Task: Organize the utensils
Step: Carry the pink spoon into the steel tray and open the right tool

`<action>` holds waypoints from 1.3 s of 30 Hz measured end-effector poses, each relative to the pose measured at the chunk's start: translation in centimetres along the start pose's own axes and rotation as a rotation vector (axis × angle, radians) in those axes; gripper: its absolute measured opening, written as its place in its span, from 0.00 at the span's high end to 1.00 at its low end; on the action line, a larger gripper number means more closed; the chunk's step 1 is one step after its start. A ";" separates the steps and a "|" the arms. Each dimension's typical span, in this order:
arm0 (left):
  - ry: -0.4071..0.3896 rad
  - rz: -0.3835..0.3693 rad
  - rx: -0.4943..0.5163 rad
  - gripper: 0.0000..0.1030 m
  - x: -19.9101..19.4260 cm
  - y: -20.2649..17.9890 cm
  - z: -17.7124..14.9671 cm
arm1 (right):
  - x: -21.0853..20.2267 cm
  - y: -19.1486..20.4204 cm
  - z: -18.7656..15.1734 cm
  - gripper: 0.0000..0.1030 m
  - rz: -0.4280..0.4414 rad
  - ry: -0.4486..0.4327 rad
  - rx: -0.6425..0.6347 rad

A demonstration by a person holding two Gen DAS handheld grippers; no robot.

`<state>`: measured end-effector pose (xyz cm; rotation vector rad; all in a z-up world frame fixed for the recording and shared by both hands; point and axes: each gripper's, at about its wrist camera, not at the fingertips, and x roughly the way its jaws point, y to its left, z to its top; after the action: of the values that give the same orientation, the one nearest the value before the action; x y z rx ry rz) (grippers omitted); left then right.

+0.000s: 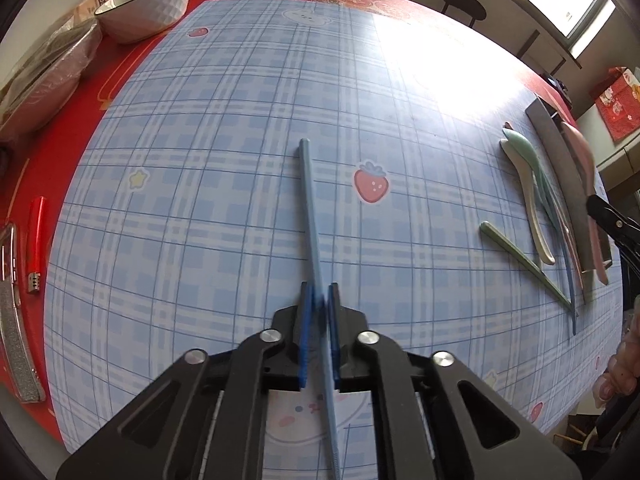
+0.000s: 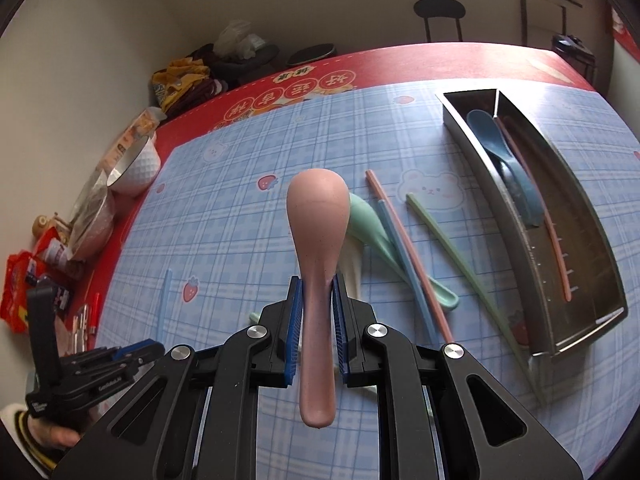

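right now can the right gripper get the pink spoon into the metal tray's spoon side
Probably yes. The right gripper is shut on the pink spoon, held clear above the table. The metal tray lies open-topped to its right, with only a blue spoon in the left compartment and nothing between.

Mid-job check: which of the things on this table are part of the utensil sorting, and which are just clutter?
Job:
pink spoon in right claw
blue chopstick in left claw
green spoon
white spoon
loose chopsticks
metal tray with blue spoon

Clutter:
white bowl
red lighter
snack packets
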<state>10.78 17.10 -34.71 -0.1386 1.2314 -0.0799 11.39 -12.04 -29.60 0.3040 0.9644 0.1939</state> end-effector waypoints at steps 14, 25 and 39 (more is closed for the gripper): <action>-0.088 -0.070 -0.102 0.95 -1.5 -0.1 0.5 | -3.6 -9.1 2.5 0.85 -0.123 -0.057 0.111; -0.162 -0.077 -0.176 0.95 -3.9 -4.7 0.6 | 0.4 -13.7 7.3 0.85 -0.179 0.027 -0.020; -0.197 -0.020 -0.297 0.95 -6.5 -7.6 -2.2 | 6.4 -15.3 12.2 0.85 -0.182 0.111 -0.139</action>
<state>6.62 10.28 -28.24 -0.4079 1.0389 0.0985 25.51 -26.61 -33.24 0.0778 1.0770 0.1116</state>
